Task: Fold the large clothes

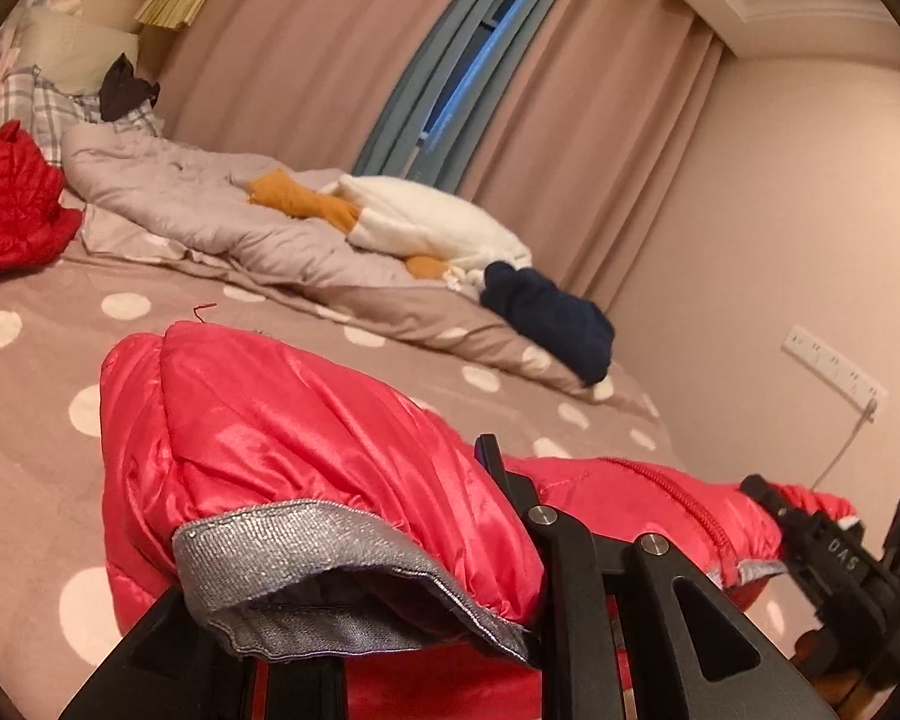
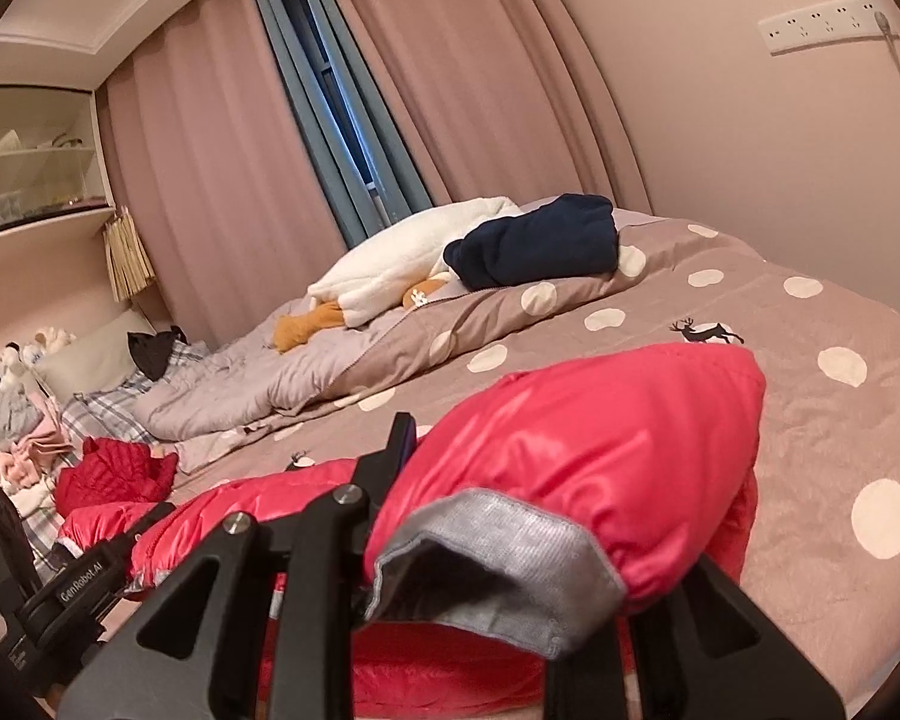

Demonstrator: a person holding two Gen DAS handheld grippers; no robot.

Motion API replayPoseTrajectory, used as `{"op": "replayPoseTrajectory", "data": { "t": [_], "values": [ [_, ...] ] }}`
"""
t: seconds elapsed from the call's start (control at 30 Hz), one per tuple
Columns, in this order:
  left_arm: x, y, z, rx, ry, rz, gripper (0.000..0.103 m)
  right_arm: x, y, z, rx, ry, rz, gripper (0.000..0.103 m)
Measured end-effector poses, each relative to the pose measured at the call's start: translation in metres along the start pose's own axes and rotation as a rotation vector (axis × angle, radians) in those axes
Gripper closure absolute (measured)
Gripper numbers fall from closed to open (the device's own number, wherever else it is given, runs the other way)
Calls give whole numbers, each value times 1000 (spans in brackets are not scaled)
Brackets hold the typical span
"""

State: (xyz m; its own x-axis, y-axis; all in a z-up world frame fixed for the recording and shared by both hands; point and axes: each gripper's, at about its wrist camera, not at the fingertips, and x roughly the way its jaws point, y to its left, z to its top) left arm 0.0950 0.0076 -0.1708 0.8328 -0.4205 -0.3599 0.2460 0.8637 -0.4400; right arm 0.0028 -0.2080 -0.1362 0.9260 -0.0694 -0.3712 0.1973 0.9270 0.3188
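Item: pink down jacket (image 1: 306,438), on the dotted bedspread (image 1: 36,480) directly ahead of both your grippers. Its body runs crosswise between them; each sleeve runs lengthwise along a gripper, grey cuff (image 1: 306,576) toward the camera, shoulder pointing away toward the curtains (image 1: 306,60).

Your left gripper (image 1: 354,654) is clamped on one cuff; your right gripper (image 2: 492,630) is clamped on the other grey cuff (image 2: 498,552).

Left wrist view only: the zipper (image 1: 678,498) and your right gripper (image 1: 834,552) pinching the far end.

Right wrist view only: a deer print (image 2: 705,331) beyond the sleeve and shelves (image 2: 30,150) far left.

Both: white plush goose (image 1: 426,222), navy garment (image 1: 552,318), red jacket (image 1: 12,204).
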Motion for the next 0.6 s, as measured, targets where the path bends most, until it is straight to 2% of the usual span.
{"op": "replayPoseTrajectory", "data": {
  "t": [0.3,0.47,0.6],
  "values": [
    [14,-5,8,23,40,18,85,17,-8,1,18,26,-17,83],
    [24,-3,-2,43,60,56,85,29,-7,-1,4,59,-29,83],
    [27,-1,-4,35,66,57,85,34,-8,-4,1,64,-31,83]
  ]
}}
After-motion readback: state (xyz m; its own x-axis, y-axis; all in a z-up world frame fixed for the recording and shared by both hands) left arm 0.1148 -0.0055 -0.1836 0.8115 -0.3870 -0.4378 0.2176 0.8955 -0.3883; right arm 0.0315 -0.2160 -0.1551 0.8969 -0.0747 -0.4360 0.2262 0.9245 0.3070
